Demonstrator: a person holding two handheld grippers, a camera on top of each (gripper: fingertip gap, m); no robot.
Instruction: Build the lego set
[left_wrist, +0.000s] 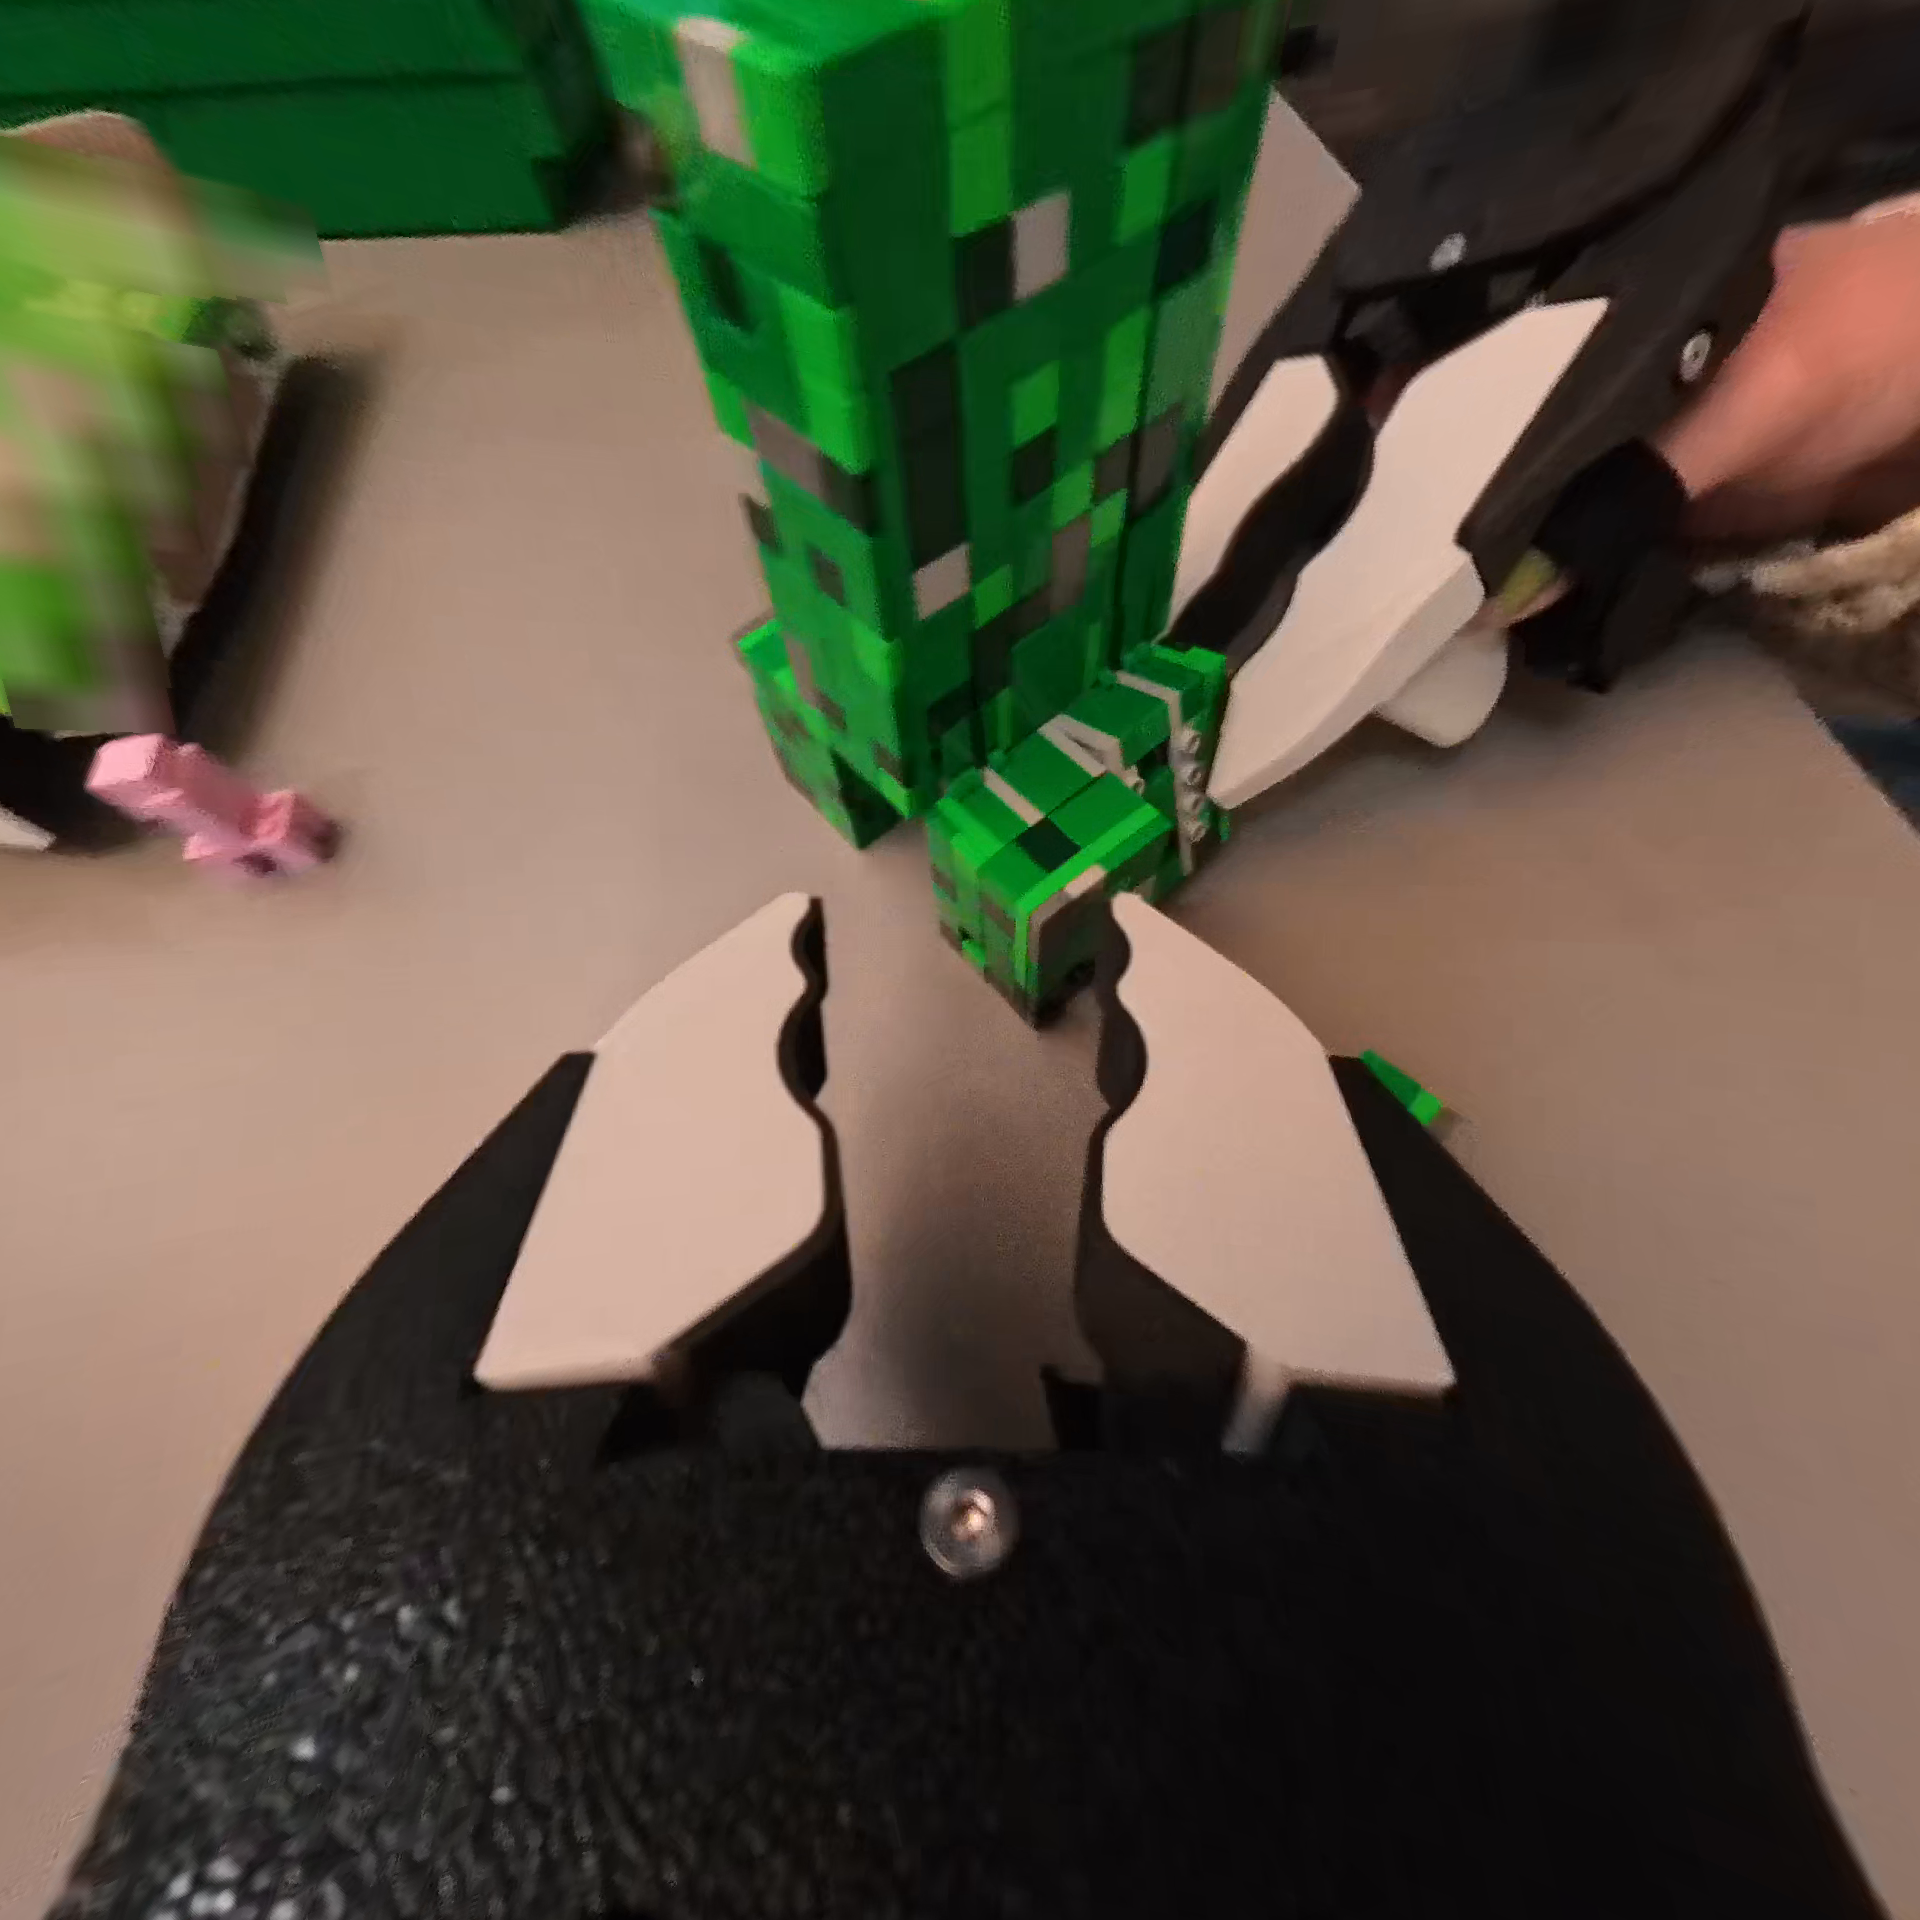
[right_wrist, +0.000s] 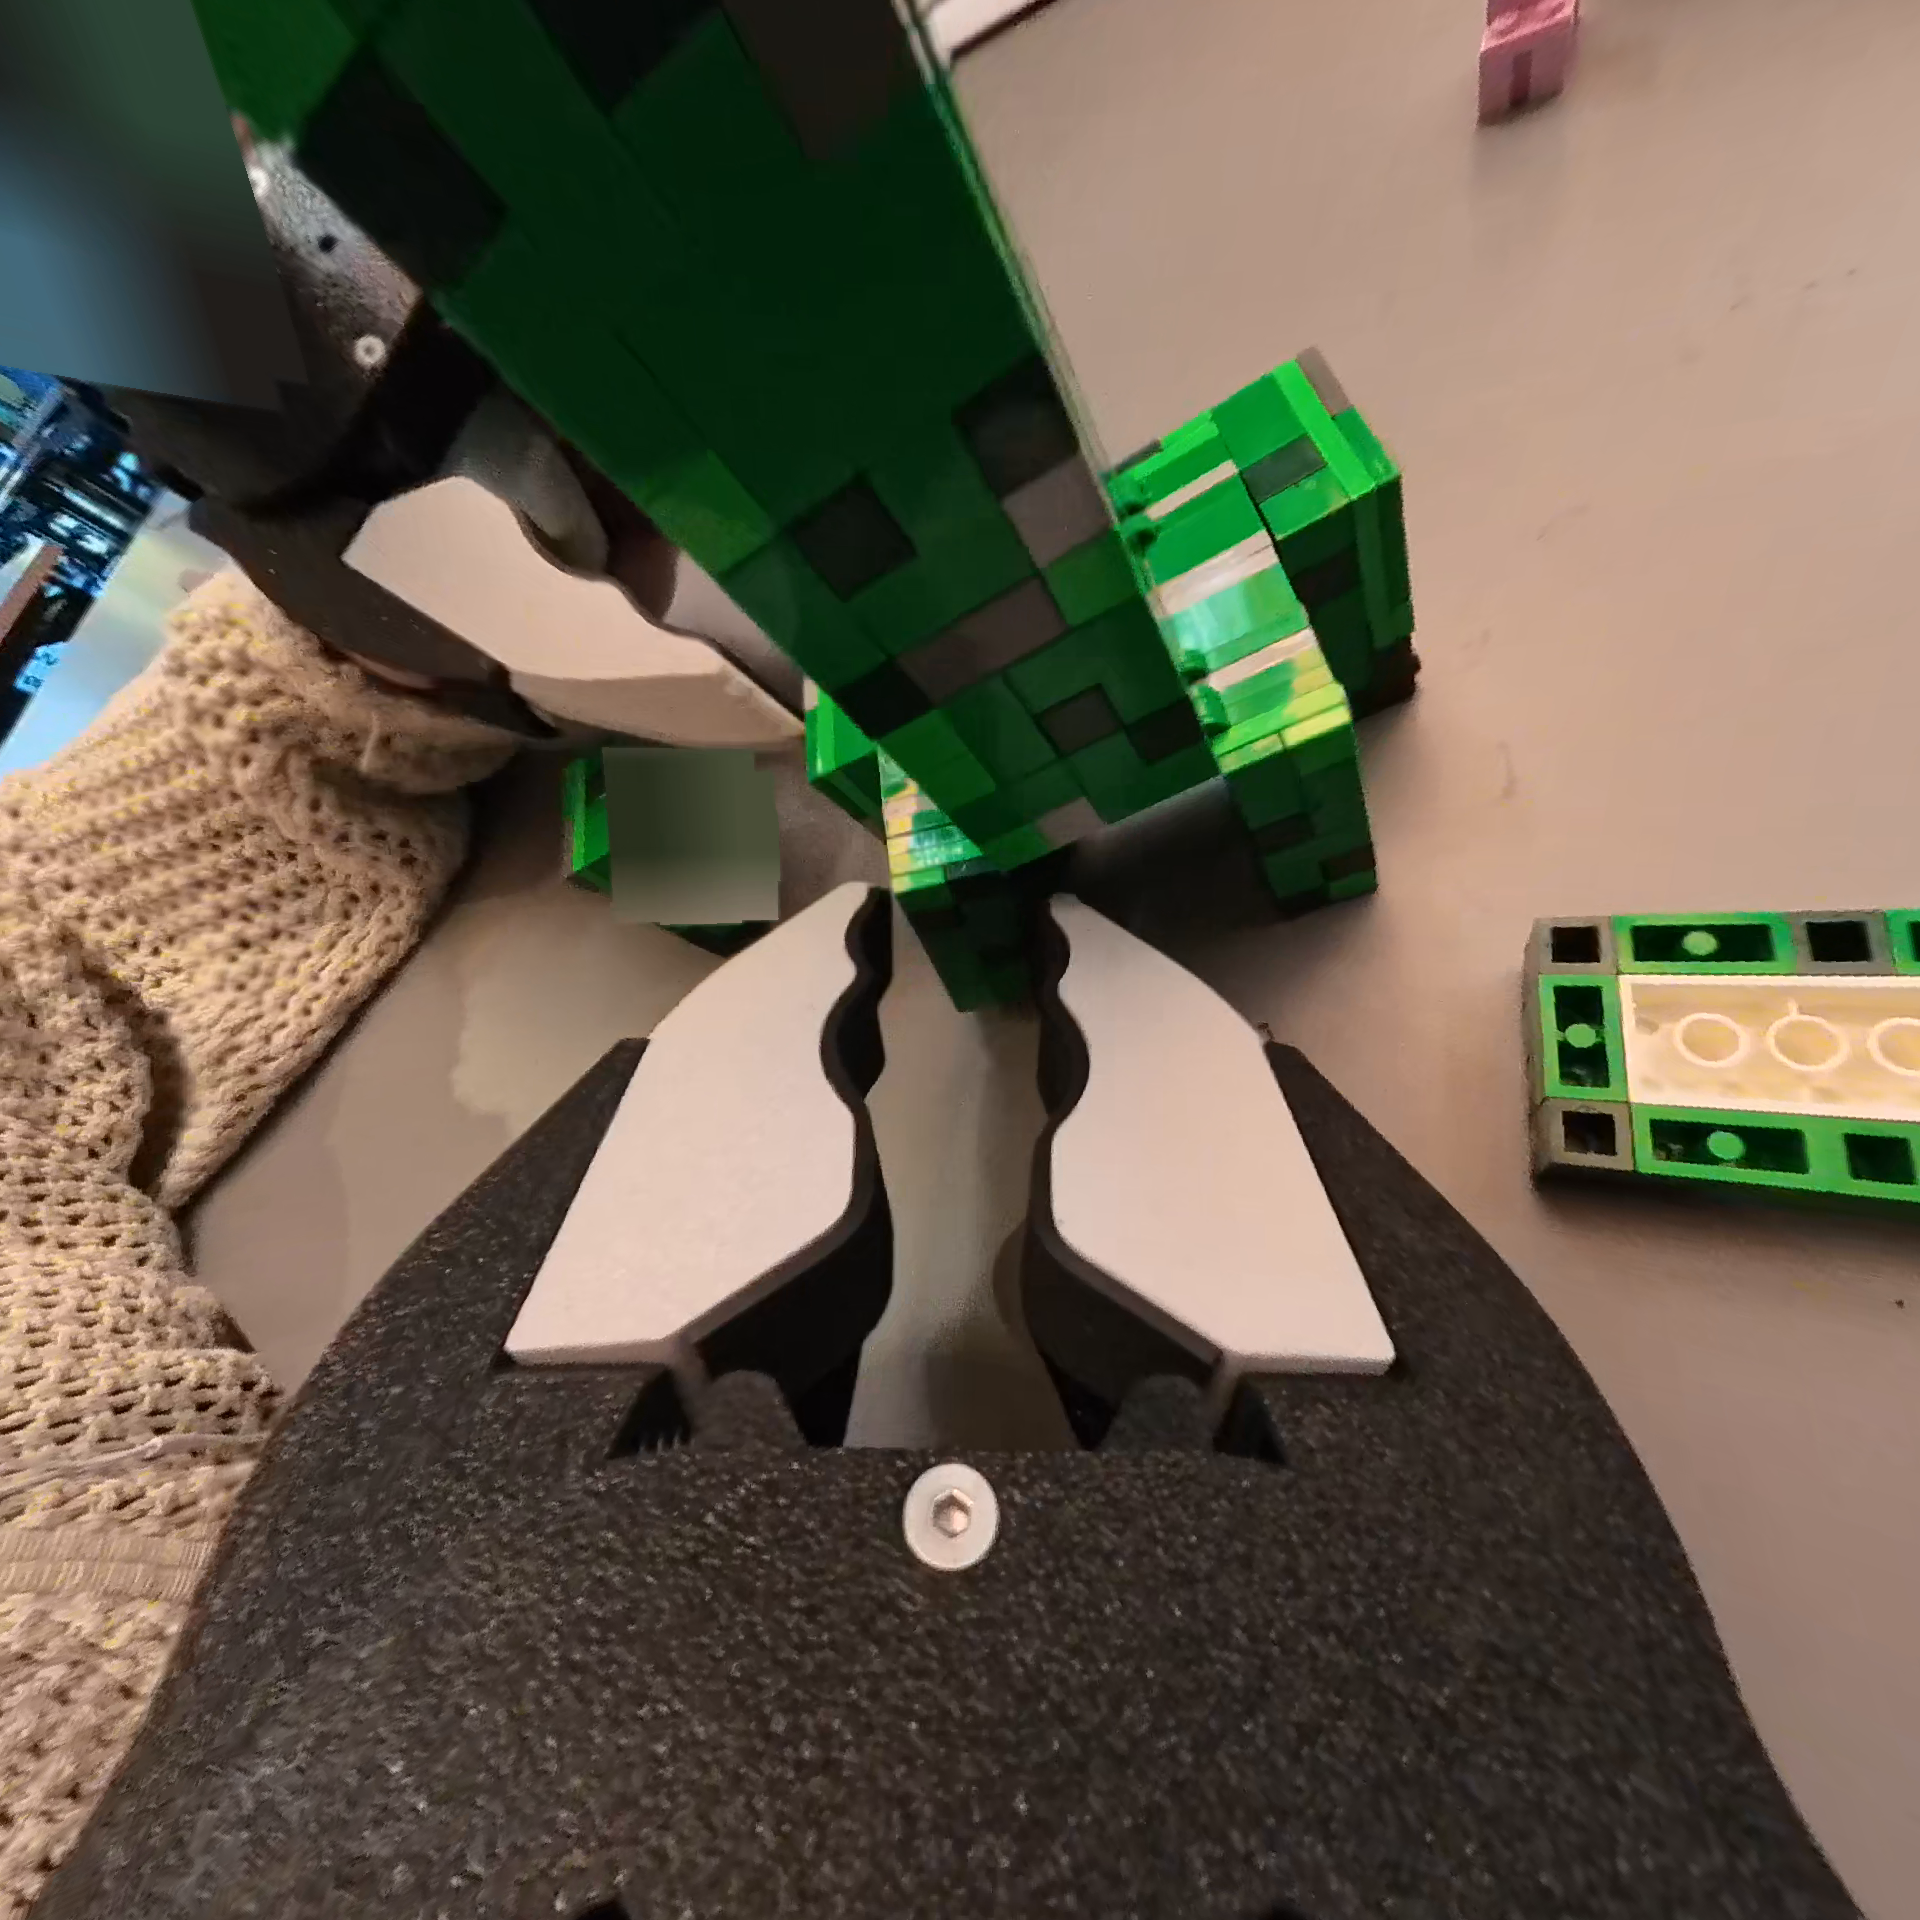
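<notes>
Left wrist view: tall pixel-patterned green, grey and black lego figure (left_wrist: 966, 436) stands upright.

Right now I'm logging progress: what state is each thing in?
Tall green pixel-patterned brick figure: upright on the table.
Flat green-and-white brick plate: loose, underside up.
Small pink brick animal: set aside, untouched.
Left claw: open, at figure's foot.
Right claw: open, straddling figure's foot.

— What lies under everything?
— A smooth, matte grey tabletop (right_wrist: 1558, 623), faintly scuffed.
— And at the left of the right wrist view?
— A cream open-knit woollen sleeve (right_wrist: 156, 935), bunched in folds.
— Anything farther off?
— In the left wrist view, bright green flat boxes (left_wrist: 312, 135), stacked at the far side, blurred.
</notes>
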